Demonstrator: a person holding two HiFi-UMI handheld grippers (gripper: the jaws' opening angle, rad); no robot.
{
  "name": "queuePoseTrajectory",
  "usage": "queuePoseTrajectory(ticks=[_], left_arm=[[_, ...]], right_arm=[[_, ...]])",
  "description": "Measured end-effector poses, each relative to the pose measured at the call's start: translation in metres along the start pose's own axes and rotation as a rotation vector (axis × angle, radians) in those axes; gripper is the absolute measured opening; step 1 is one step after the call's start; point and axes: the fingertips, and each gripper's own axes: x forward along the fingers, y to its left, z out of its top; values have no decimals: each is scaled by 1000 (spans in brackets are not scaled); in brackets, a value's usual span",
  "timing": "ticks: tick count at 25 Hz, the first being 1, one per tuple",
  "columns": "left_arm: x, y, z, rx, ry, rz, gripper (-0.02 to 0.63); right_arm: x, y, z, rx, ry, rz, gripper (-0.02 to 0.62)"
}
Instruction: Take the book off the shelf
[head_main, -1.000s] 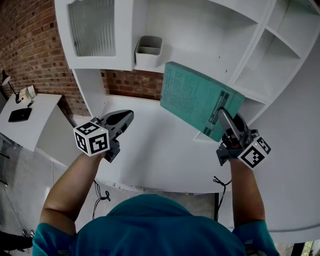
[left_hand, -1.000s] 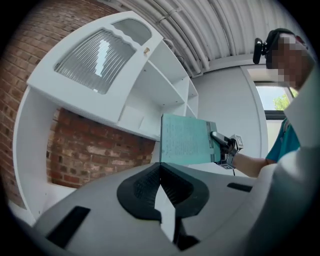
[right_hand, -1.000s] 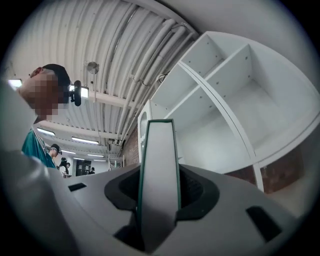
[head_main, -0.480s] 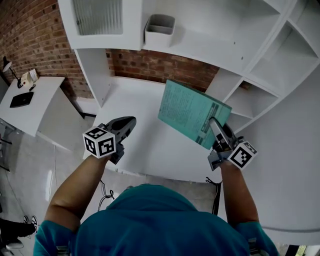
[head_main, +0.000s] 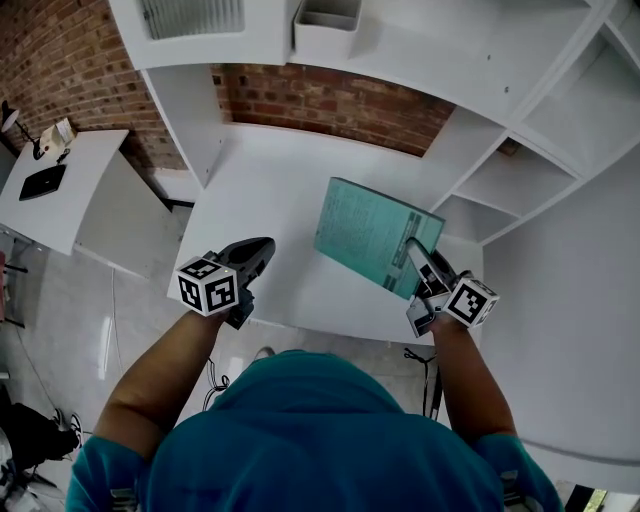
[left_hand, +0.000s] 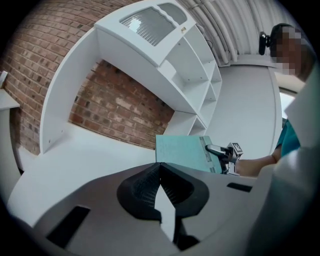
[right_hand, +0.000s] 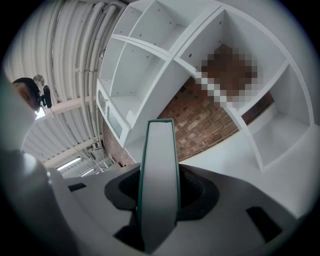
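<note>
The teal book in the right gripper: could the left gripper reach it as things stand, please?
Probably yes: only bare white desktop lies between the left gripper, shut and empty, and the teal book clamped in the right gripper.

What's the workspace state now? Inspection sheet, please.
Surface: white desk, nothing seen lying on it.
Job's things: teal book off the white shelf unit, held tilted over the desk.
Clutter: grey bin on a shelf ledge; dark flat item on the side table.
Grippers: right gripper shut on the book's near edge; left gripper jaws together, empty.
Cables: black cable hanging under the desk's front edge.
Surroundings: brick wall behind the desk.
</note>
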Motion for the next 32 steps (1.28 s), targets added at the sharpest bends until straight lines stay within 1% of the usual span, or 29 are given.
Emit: queuePoseTrajectory(ticks=[3,6,9,12,13,15,17,18,21,27,32], left_arm=[[0,-1,-17,-32,21,4,16],[0,-4,-34,-48,49,3,16],[1,-5,-53,-40,91,6,17],[-3,-5,-73,-26,138,11,16],[-4,-5,-78,-26,150,13,16],[-4,-5,-88,-34,166,13,16],[-3,-4,-94,-47,175,16,16],[-3,-4,-97,-50,179,19,16],[-1,-1,-103,-55,190,28,15],[-4,3,-103,-87,174,45,16],[-2,6,-97,-104,153,52,15]], right_arm=[[-2,-13,-19,37,27,-27,170],[-2,-21,-33,80,31,-33,170],[-6,-34,-47,126,41,-67,170],[-10,-42,-60,179,42,-75,170],[-12,-46,-64,194,44,-87,170],[-17,-59,-72,217,57,-137,170],[-20,-68,-78,230,65,-158,170],[-20,-71,-80,233,67,-155,170],[-16,-72,-84,242,67,-109,170],[-18,-75,-90,283,67,-117,170],[-17,-77,-87,295,56,-113,170]])
